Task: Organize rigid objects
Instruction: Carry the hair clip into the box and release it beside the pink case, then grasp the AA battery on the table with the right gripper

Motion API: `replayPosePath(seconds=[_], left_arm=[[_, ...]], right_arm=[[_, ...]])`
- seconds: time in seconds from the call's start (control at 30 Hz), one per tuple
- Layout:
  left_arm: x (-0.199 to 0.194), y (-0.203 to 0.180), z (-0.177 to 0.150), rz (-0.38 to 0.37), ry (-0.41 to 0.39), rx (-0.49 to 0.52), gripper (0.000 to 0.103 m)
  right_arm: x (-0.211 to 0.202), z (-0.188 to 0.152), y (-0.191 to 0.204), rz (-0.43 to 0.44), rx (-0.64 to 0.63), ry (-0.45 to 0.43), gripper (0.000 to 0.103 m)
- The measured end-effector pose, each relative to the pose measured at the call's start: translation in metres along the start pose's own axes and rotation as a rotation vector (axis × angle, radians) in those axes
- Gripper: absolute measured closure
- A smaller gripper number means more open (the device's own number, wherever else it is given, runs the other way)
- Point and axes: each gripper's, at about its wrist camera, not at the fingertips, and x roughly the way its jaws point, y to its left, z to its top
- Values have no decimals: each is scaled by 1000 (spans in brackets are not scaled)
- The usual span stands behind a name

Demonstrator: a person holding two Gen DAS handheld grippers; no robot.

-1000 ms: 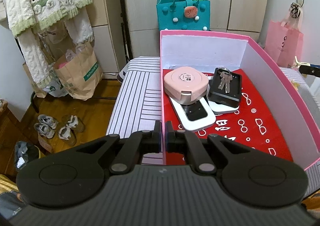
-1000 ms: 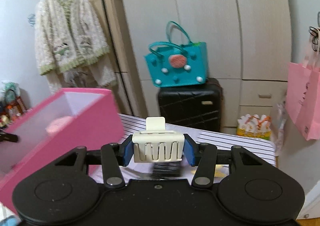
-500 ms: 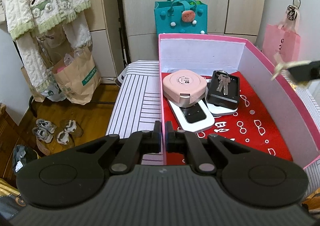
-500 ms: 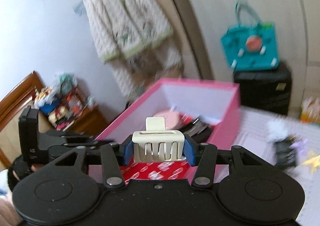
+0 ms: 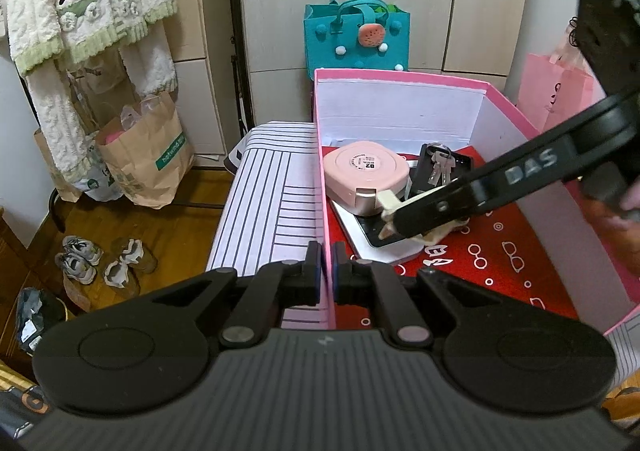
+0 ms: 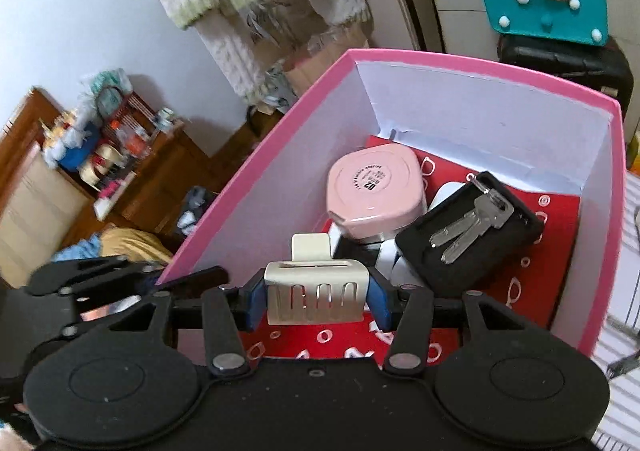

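Note:
My left gripper (image 5: 327,275) is shut on the near end of the left wall of the pink box (image 5: 400,74). The box has a red patterned floor. On that floor lie a pink rounded case (image 5: 366,175), a white flat device (image 5: 380,247) under it, and a black case (image 6: 472,231) with keys (image 6: 470,229) on top. My right gripper (image 6: 316,297) is shut on a cream hair claw clip (image 6: 316,295). It hangs inside the box, low over the near floor. In the left wrist view the right gripper (image 5: 416,211) reaches in from the right with the clip (image 5: 387,198).
The box stands on a striped surface (image 5: 268,211). A teal bag (image 5: 356,35) sits behind it on a black suitcase (image 6: 568,59). A paper bag (image 5: 144,159) and shoes (image 5: 100,259) are on the floor at the left. A pink bag (image 5: 560,95) hangs at the right.
My right gripper has swung with the clip from over the striped surface into the pink box. My left gripper has kept its hold on the box wall.

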Motion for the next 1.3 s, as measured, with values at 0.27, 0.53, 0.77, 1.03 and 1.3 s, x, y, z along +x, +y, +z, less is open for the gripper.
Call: replayPosePath(seconds=[0.27, 0.53, 0.77, 1.03, 1.3], left_arm=[[0, -1, -2, -6, -8, 0, 98], [1, -2, -1, -8, 0, 9, 98], [2, -3, 2, -7, 10, 17, 98], [2, -5, 3, 5, 13, 11, 98], [2, -10, 8, 29, 45, 37, 98]], right_arm=[[7, 6, 1, -69, -37, 29, 46], [-1, 3, -4, -61, -13, -4, 45], [-58, -14, -4, 8, -26, -130, 42], [-138, -72, -25, -78, -49, -321, 41], [-169, -124, -83, -271, 10, -411, 41]])
